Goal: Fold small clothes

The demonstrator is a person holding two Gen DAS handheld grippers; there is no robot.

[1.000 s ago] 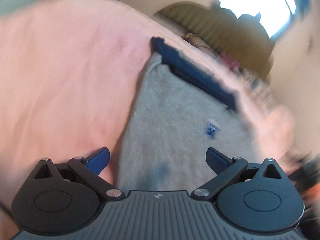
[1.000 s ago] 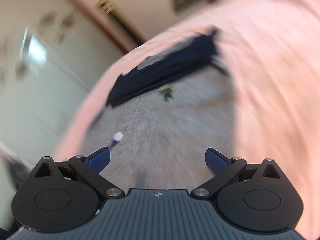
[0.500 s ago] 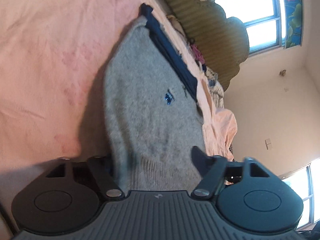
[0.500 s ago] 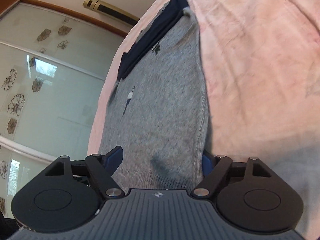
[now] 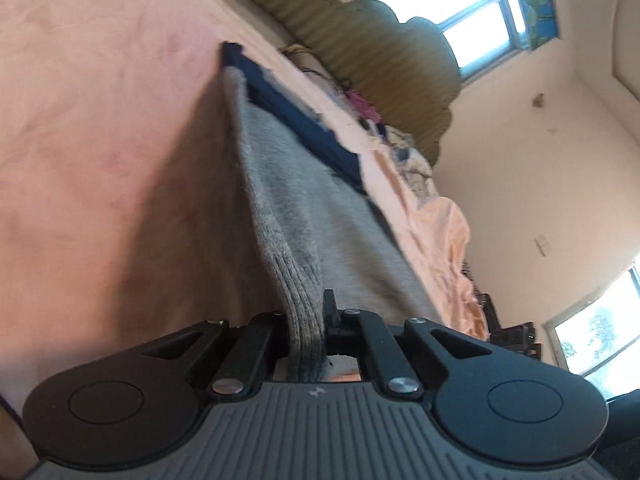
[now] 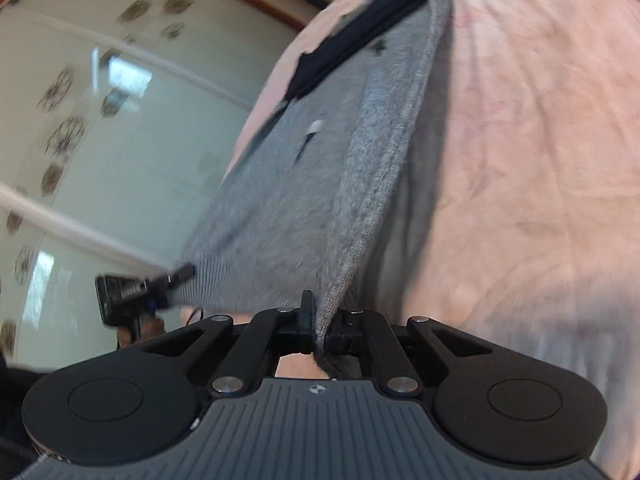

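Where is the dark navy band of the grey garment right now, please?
The navy band lies at the grey garment's far end on the pink bedsheet, toward the headboard.

Both tongs, wide apart a second ago, now pinch the ribbed hem of the grey garment (image 5: 320, 216), left tongs (image 5: 306, 320) and right tongs (image 6: 320, 320) lifting its near edge off the pink bed (image 5: 100, 120).

Grey garment (image 5: 320, 216) on pink bed (image 5: 100, 128)

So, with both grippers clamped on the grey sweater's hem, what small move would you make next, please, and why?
Probably carry the hem toward the navy collar: the left gripper and right gripper each pinch the grey sweater, its near end raised off the pink sheet.
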